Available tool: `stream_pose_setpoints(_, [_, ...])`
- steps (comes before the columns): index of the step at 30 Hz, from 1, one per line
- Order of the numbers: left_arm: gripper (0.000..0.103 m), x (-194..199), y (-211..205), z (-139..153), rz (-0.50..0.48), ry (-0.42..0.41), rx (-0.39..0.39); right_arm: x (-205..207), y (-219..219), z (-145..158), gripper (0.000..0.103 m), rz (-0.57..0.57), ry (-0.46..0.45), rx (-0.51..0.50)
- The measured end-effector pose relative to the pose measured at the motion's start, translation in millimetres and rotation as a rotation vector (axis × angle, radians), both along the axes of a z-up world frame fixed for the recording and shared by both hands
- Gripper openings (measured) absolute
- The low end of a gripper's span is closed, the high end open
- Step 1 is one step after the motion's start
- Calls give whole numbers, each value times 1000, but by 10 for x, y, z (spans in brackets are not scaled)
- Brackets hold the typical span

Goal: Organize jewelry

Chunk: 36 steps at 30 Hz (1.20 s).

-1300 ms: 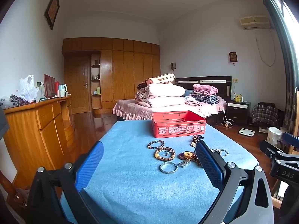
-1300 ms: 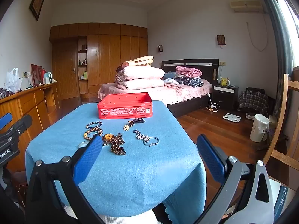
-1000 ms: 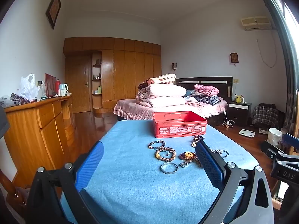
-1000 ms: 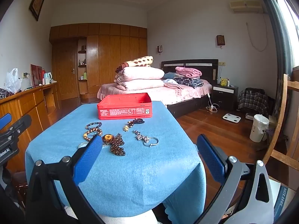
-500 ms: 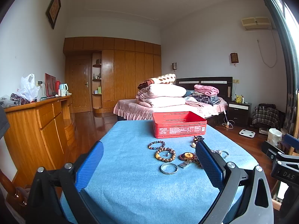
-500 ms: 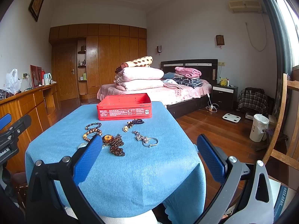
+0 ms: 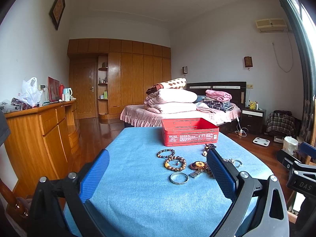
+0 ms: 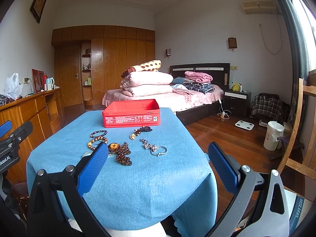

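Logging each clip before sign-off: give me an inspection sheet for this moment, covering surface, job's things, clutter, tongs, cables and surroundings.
Surface: table under a blue cloth, cloth flat.
Job's things: open red tin at the far end; before it lie two bead bracelets, a plain silver bangle, a dark bead string, a silver chain with a ring, a small beaded charm. No jewelry visible in the tin.
Clutter: nothing seen on the table.
Tongs: left tongs open, empty; right tongs open, empty; both short of the jewelry.
Cables: charger lead on the floor by the bed.
Surroundings: bed with folded bedding, wooden sideboard, wooden chair.
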<state>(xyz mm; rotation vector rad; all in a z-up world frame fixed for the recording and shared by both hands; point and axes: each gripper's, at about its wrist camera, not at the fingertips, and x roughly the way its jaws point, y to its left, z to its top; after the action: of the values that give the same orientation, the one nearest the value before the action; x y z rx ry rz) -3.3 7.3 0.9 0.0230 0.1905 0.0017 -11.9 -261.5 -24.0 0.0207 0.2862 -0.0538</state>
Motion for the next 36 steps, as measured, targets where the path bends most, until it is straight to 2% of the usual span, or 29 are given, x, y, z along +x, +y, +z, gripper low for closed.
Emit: stream_pose_setpoints(36, [97, 16, -14, -18, 3, 6, -2, 6, -10, -22, 98, 3, -1, 3])
